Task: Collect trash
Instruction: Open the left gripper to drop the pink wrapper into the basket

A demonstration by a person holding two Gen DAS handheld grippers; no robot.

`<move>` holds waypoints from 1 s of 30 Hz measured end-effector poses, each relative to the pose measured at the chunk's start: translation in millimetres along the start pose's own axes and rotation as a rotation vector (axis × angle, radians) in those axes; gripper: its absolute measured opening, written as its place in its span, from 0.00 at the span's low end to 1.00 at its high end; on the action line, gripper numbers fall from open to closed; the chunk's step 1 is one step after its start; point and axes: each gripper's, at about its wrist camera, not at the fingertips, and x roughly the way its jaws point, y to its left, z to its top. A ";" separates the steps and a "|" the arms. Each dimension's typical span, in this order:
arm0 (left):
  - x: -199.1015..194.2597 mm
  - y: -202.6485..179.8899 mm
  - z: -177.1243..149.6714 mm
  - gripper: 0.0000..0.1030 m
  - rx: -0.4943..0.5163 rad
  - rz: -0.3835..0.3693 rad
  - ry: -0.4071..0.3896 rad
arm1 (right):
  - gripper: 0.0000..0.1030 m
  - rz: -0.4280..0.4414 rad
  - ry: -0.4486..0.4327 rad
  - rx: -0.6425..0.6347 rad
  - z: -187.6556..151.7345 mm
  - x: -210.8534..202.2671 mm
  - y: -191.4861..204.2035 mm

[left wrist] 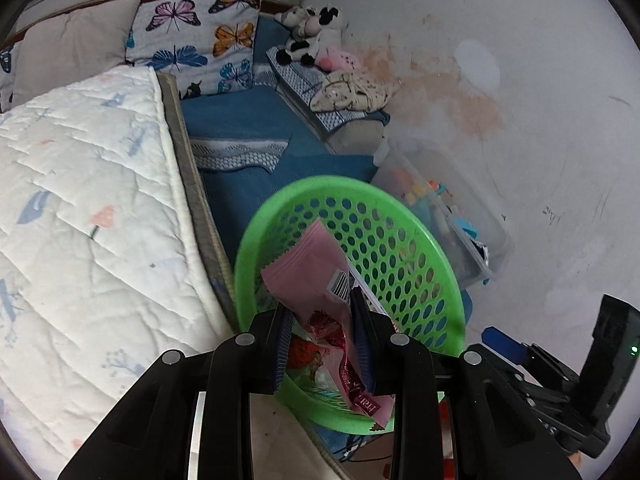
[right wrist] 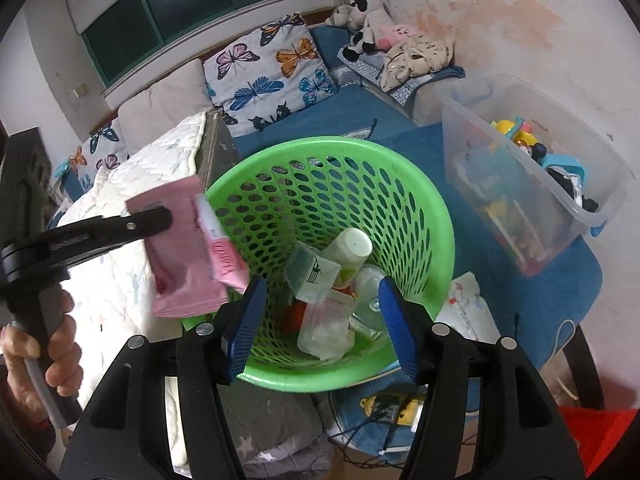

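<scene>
- A round green plastic basket with a perforated wall (right wrist: 424, 216) stands on a blue bed cover, just beside a white quilted blanket (left wrist: 80, 184).
- The left gripper (left wrist: 322, 344), held in a person's hand (right wrist: 48, 356), is clenched on a pink foil snack wrapper with a barcode (left wrist: 316, 276); the wrapper hangs at the basket's rim on the blanket side.
- From the right wrist view, the same wrapper (right wrist: 180, 256) overlaps the rim of the basket, with a second pink packet pressed against it.
- The right gripper (right wrist: 320, 316) hovers over the basket's mouth with its blue-padded jaws apart and nothing between them.
- Inside the basket lie a white plastic bottle (right wrist: 352, 246), a clear plastic box (right wrist: 324, 330) and other small containers.
- A clear plastic storage bin holding toys (right wrist: 532, 184) sits near the basket against a stained white wall.
- Butterfly-print pillows (right wrist: 276, 76) and a black-and-white plush cow (right wrist: 360, 12) rest at the head of the bed.
</scene>
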 end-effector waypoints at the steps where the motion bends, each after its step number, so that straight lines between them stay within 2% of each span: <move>1: 3.2 -0.7 -0.6 0.27 0.000 -0.003 0.007 | 0.58 0.001 0.000 -0.004 -1.8 -0.5 0.1; 4: 11.9 -3.3 -3.8 0.27 0.001 0.005 0.031 | 0.61 -0.007 -0.001 -0.015 -6.1 -1.0 0.8; 9: 14.5 -6.4 -7.7 0.49 0.003 0.017 0.029 | 0.62 -0.007 -0.006 -0.035 -11.6 -1.1 4.5; 12: 10.8 -5.8 -9.1 0.53 0.004 0.021 0.027 | 0.65 -0.002 -0.008 -0.039 -13.4 -2.3 7.5; 17: -1.2 -3.0 -12.6 0.58 0.010 0.051 0.012 | 0.69 -0.006 -0.020 -0.055 -17.8 -7.1 15.7; 30: -66.7 23.0 -35.2 0.58 0.010 0.143 -0.089 | 0.75 0.023 -0.038 -0.107 -40.5 -22.8 59.0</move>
